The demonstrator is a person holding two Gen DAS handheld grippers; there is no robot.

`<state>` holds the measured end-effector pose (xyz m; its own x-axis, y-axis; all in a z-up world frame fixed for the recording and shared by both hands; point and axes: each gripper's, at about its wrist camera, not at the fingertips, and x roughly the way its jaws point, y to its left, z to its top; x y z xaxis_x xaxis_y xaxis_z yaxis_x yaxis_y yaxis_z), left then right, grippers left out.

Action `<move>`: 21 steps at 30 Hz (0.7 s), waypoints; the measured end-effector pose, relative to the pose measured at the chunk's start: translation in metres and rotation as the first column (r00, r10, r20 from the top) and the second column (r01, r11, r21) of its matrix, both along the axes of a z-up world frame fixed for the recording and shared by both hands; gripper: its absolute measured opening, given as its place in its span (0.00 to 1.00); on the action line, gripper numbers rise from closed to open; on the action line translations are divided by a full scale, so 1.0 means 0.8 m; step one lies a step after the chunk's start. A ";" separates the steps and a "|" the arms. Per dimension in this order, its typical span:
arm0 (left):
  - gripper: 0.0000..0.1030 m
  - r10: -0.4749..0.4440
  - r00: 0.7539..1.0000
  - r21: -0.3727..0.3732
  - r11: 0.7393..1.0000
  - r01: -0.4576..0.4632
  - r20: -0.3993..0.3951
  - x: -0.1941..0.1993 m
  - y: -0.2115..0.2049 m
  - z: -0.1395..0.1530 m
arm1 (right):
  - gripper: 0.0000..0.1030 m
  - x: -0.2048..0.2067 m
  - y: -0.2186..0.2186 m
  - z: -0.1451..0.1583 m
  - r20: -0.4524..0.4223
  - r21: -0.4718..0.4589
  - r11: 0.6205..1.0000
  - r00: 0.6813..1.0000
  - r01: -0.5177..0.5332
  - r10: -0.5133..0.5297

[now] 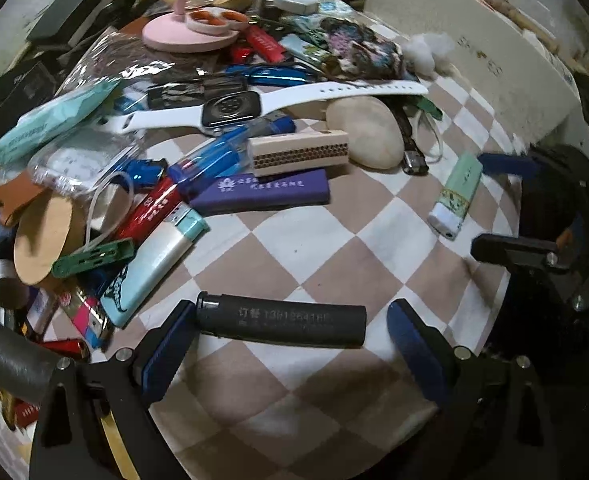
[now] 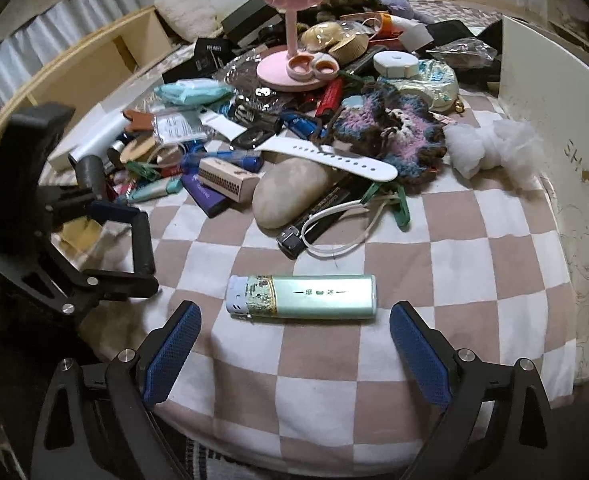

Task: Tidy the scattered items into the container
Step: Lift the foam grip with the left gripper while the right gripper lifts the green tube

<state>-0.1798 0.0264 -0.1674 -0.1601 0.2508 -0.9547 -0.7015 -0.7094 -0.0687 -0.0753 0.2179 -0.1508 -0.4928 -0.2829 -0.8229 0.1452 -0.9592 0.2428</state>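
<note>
Two hand-held grippers spread wide, left around one black lighter, right before one green lighter

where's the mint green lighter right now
The mint green lighter lies flat on the checkered cloth, just ahead of the open right gripper, apart from the clutter pile, with the beige stone beyond it.

- The white box bears "SHOES" down its wall.
- The black cylinder lighter carries "订餐" and a partly legible number starting "13".
- Print on the purple lighter is too small to read.
</note>
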 end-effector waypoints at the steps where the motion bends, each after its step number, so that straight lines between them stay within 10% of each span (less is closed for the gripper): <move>1: 0.92 -0.007 1.000 -0.001 1.000 0.007 0.000 -0.001 0.000 -0.001 | 0.93 0.000 -0.003 0.001 -0.012 0.014 1.000 1.000 -0.004 0.004; 21: 0.94 -0.038 0.998 -0.037 0.999 0.037 -0.040 -0.014 -0.002 -0.009 | 0.81 -0.009 -0.020 -0.012 -0.012 0.122 0.992 1.000 -0.008 0.010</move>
